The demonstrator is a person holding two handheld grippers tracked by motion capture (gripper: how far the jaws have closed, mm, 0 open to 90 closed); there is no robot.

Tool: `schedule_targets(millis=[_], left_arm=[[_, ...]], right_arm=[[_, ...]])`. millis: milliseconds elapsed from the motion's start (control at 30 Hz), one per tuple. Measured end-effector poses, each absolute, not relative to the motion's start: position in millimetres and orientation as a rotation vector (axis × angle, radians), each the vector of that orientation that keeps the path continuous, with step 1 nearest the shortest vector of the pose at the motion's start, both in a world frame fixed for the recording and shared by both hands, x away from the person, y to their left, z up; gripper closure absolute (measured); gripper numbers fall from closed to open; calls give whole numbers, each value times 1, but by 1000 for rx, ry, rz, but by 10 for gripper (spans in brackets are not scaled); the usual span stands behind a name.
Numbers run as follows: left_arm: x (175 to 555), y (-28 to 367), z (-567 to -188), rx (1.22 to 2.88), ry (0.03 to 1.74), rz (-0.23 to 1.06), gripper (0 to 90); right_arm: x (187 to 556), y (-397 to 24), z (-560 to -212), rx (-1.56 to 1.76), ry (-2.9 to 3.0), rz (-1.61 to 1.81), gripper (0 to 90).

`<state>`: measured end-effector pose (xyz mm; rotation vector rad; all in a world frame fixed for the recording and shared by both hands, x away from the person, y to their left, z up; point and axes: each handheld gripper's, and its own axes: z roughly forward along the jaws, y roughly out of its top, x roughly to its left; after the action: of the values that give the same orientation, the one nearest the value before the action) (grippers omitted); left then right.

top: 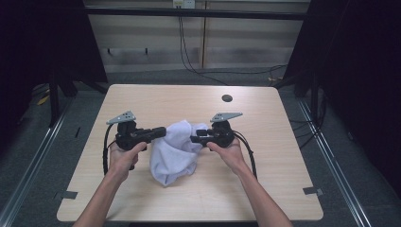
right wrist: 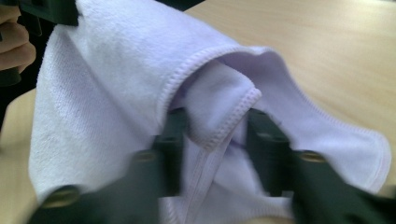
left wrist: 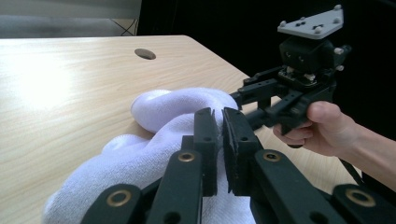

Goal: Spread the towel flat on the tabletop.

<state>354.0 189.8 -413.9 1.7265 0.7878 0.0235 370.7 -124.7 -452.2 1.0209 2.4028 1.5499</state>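
Note:
A white towel (top: 172, 151) lies bunched at the middle of the wooden table (top: 142, 99), with its top edge lifted between the two grippers. My left gripper (top: 164, 132) meets that edge from the left. In the left gripper view its jaws (left wrist: 218, 111) are pressed together over the towel (left wrist: 140, 158), so it is shut on the cloth. My right gripper (top: 192, 139) comes in from the right. In the right gripper view its jaws (right wrist: 218, 114) stand apart, and a hemmed fold of the towel (right wrist: 102, 107) hangs loose between them without the pads pressing on it.
A round cable hole (top: 227, 98) sits in the table's far right part. Tape marks (top: 69, 194) lie near both front corners. Black cables trail from both grippers. Dark curtains flank the table, and metal rails run along the floor on each side.

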Motion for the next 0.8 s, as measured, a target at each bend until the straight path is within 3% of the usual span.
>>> schedule_targets(millis=[67, 100, 133, 400, 800], left_arm=[[354, 194, -416, 1723, 793, 17, 849], [354, 194, -416, 1723, 793, 17, 849], [354, 196, -415, 1718, 806, 28, 849], [353, 212, -409, 1645, 864, 91, 860], [356, 243, -353, 1493, 836, 213, 864]], right_arm=[[372, -123, -451, 1013, 2414, 1608, 803], [372, -123, -451, 1013, 2414, 1608, 803], [372, -124, -449, 1005, 2406, 1637, 861], [366, -143, -428, 1041, 2280, 1575, 879], [369, -234, -330, 1097, 1968, 1452, 879]])
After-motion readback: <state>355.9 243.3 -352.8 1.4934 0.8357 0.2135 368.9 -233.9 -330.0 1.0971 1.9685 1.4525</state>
